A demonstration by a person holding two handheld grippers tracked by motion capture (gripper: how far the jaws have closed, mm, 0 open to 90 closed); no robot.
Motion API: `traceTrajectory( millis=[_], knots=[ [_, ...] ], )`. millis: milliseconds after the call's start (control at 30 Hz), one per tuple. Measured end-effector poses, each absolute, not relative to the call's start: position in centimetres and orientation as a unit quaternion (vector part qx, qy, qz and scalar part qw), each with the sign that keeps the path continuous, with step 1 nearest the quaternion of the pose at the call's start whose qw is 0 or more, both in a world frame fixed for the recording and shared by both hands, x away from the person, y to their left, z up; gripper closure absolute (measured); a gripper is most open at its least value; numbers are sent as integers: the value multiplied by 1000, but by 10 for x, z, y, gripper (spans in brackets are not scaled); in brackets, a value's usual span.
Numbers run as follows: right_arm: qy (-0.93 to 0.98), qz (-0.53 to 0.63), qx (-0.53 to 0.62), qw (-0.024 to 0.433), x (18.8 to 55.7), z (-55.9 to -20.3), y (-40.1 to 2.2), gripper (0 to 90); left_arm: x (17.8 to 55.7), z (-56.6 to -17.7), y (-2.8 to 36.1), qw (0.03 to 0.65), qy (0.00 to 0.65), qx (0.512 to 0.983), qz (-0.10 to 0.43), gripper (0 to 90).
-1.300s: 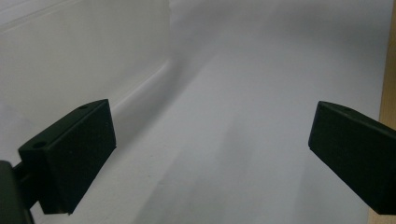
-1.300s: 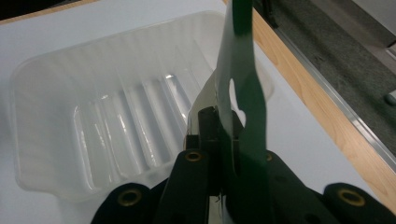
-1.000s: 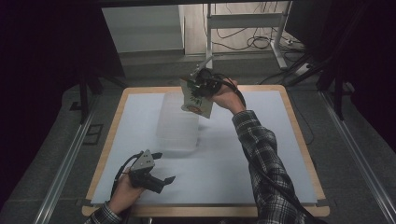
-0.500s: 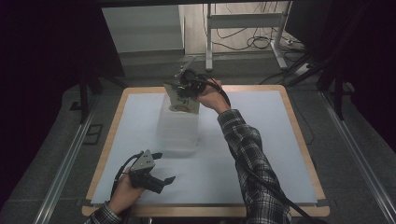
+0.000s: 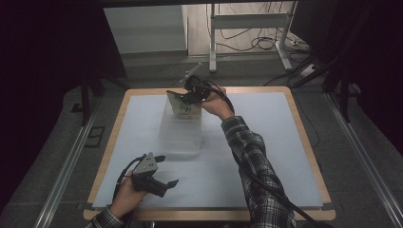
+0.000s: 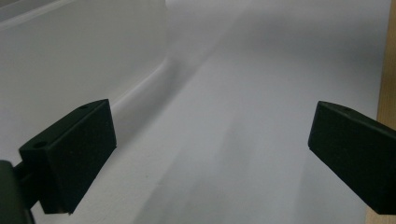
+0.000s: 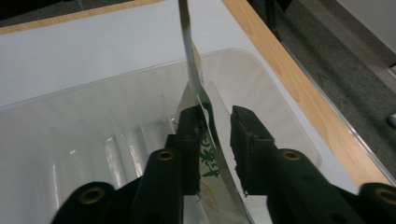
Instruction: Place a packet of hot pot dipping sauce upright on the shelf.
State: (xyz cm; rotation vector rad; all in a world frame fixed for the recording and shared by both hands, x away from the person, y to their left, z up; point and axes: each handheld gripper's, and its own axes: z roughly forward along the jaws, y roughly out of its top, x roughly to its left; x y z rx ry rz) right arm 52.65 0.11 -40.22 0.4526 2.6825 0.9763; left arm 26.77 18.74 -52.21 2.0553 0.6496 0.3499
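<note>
A thin white plate with green print (image 7: 196, 84) stands on edge in the far end of a clear ribbed plastic container (image 7: 70, 140). My right gripper (image 7: 215, 116) straddles it. Its jaws have just been opening: the plate leans on the left pad, and a gap shows at the right pad. From above, the plate (image 5: 182, 104) sits at the far end of the container (image 5: 180, 135), with the right gripper (image 5: 190, 97) over it. My left gripper (image 5: 167, 170) rests open on the mat near the front left, with nothing between its jaws (image 6: 210, 140).
A pale mat (image 5: 266, 123) covers the wooden table, whose edge (image 7: 285, 60) runs close past the container's end. The container wall (image 6: 70, 56) stands just left of my left gripper. Desk legs and cables lie on the floor beyond the table.
My right hand carried the plate left and slightly down to the container's far end, and its jaws parted a little. The left gripper stayed still.
</note>
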Motion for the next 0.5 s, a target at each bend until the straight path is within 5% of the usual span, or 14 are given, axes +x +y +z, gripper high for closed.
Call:
traceTrajectory(
  millis=[500],
  knots=[
    [911,351,173,129,519,-402,-5,478,268,-522,187,460,266,836,140,11]
  ],
)
